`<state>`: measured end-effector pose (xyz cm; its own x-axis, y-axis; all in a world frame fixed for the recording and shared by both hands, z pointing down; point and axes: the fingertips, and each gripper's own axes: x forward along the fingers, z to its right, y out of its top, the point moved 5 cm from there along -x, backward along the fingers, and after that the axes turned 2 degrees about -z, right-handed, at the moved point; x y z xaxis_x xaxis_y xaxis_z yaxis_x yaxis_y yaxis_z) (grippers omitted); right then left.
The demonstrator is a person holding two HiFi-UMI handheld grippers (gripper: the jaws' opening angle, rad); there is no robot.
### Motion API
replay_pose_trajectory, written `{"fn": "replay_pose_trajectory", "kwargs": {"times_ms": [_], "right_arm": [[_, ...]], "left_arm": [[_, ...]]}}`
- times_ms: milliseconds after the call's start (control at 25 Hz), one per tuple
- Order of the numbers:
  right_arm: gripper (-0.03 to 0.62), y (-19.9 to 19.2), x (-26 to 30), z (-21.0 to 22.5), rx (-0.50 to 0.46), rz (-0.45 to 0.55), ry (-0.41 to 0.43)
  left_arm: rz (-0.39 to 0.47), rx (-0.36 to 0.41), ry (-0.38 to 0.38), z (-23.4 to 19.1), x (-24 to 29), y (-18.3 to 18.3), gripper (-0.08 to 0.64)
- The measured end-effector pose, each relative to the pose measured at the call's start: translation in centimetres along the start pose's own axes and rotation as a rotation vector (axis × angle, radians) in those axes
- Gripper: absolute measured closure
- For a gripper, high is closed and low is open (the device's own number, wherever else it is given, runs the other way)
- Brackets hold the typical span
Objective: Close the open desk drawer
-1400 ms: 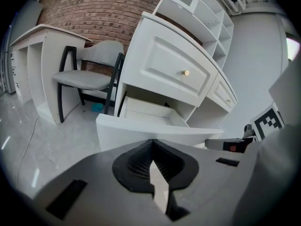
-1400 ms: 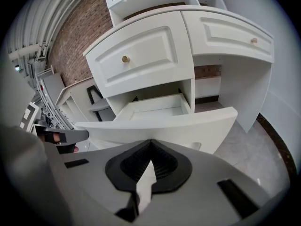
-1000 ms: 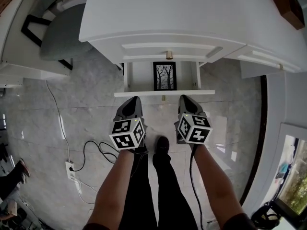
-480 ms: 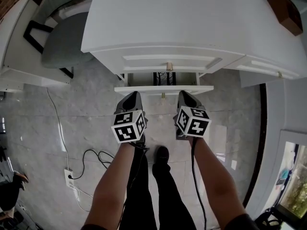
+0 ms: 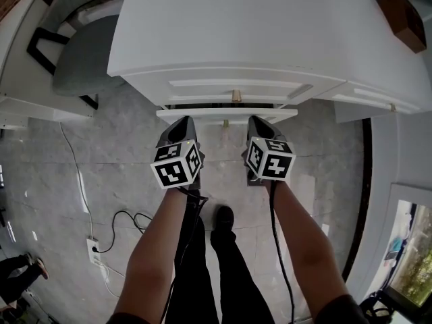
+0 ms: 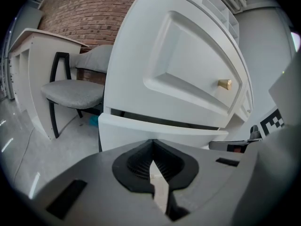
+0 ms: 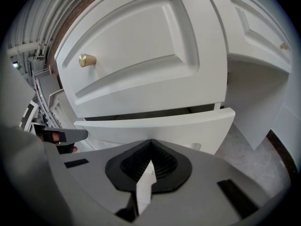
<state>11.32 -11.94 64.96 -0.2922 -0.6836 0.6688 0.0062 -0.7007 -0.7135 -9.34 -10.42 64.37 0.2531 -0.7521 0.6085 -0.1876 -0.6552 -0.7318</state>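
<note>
While drawer (image 5: 202,113) sits slightly proud under white desk (image 5: 256,32), left gripper (image 5: 183,121) and right gripper (image 5: 258,120), both clenched empty, meet its front, flanking knob (image 5: 225,122). Closing push in hand; next likely short, even shove toward far side.

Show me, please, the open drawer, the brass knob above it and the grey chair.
open drawer (image 5: 226,114): head view, front panel's top edge.
brass knob (image 5: 236,96): head view, knob head.
grey chair (image 6: 73,92): left gripper view, seat cushion.
</note>
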Motion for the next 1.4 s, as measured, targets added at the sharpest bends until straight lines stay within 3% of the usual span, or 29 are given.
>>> {"fn": "replay_pose_trajectory", "kwargs": {"times_ms": [200, 520, 1000, 1400], "right_arm": [[0.588, 0.8, 0.8, 0.1, 0.027, 0.007, -0.013], [0.588, 1.6, 1.8, 0.1, 0.007, 0.017, -0.029], [0.588, 2.1, 2.1, 0.3, -0.098, 0.015, -0.01], [0.588, 3.0, -2.0, -1.2, -0.077, 0.1, 0.047]], "left_arm": [[0.007, -0.029, 0.006, -0.2, 0.8, 0.7, 0.551], [-0.006, 0.004, -0.009, -0.5, 1.8, 1.7, 0.551], [-0.003, 0.042, -0.002, -0.4, 2.2, 2.0, 0.551], [0.03, 0.14, -0.038, 1.6, -1.7, 1.9, 0.551]]}}
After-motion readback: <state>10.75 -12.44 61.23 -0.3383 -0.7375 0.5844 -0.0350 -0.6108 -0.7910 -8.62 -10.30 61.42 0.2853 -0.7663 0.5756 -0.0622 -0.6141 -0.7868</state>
